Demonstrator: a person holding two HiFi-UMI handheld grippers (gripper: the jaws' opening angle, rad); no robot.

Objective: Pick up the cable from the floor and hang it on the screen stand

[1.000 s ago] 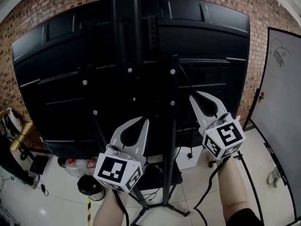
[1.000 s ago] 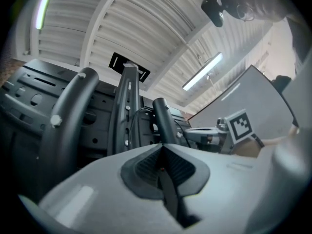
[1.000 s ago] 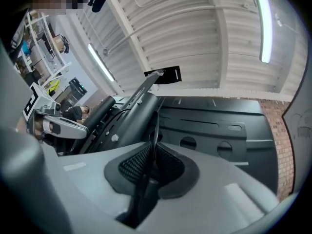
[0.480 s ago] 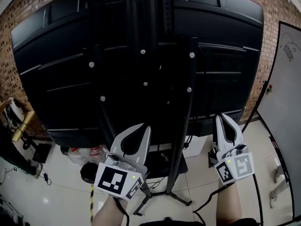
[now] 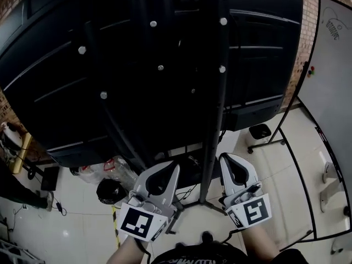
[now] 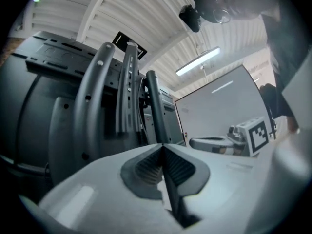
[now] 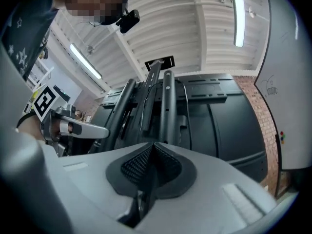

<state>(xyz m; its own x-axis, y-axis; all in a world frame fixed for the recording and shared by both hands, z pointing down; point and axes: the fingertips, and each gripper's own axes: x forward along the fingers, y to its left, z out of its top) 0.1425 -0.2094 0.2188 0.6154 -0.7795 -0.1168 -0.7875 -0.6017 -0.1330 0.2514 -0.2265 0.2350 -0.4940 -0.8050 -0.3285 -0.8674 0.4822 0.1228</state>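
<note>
L gripper & R gripper (both pressed together, empty) flank screen stand post.

1. A red brick wall runs along the back.
2. The floor is pale, glossy tile.
3. A whiteboard on a black frame stands at the floor's right edge.
4. The white ribbed ceiling carries lit strip lights.

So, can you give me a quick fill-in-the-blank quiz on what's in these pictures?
1. The left gripper and the right gripper both have their jaws ____, holding nothing.
2. The wall behind the black screen is built of ____.
3. In the head view, the whiteboard stands to the ____ of the screen.
Missing words: shut, brick, right.
</note>
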